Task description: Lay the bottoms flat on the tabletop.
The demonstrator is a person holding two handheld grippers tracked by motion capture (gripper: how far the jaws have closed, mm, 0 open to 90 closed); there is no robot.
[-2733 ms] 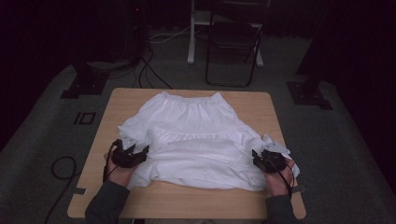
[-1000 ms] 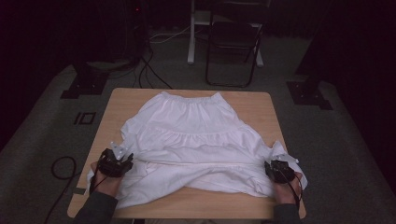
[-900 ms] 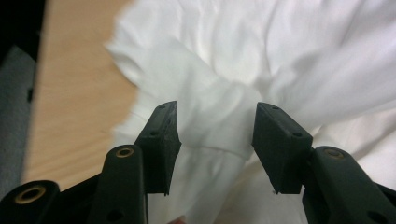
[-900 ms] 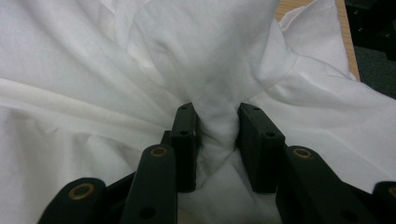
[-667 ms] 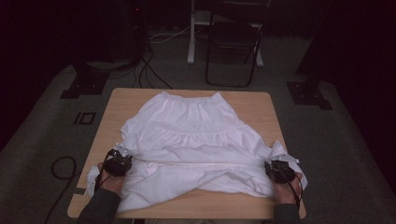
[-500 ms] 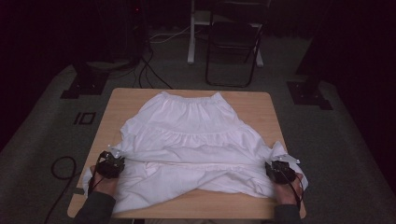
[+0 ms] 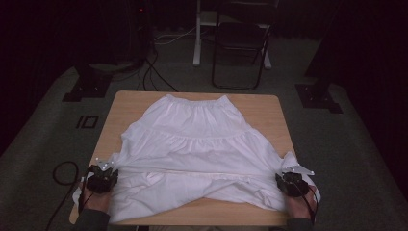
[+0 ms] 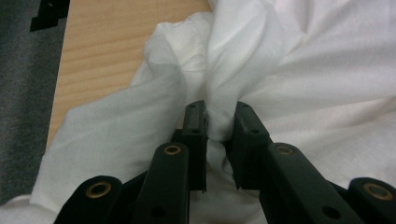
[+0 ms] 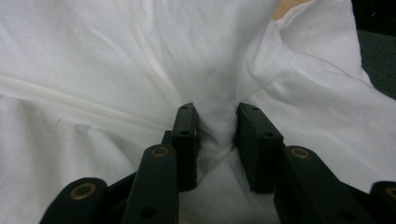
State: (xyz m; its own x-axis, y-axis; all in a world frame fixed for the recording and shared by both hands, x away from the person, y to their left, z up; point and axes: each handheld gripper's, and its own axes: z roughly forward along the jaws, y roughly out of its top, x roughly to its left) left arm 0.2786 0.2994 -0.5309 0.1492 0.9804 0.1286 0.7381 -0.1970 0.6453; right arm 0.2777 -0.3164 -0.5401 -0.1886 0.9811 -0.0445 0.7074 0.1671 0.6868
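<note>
A white tiered skirt (image 7: 197, 144) lies spread on the wooden table (image 7: 269, 108), waistband toward the far edge. Its near hem is lifted and stretched taut between the two grippers. My left gripper (image 7: 102, 179) holds the hem's left corner near the table's front left. In the left gripper view, bunched skirt cloth (image 8: 233, 70) is pinched in my left gripper (image 8: 218, 121). My right gripper (image 7: 290, 183) holds the hem's right corner at the front right. In the right gripper view, my right gripper (image 9: 215, 122) is shut on a gathered fold of the skirt (image 9: 140, 56).
A dark folding chair (image 7: 240, 45) and a white post (image 7: 197, 33) stand beyond the table on grey carpet. Black stand bases (image 7: 86, 86) (image 7: 317, 96) flank the table's far corners. Cables (image 7: 62, 173) run on the floor at left.
Both grippers have pulled the hem toward the front edge and apart. The left one moved farther left, stretching the cloth taut; earlier both sat higher on the skirt.
</note>
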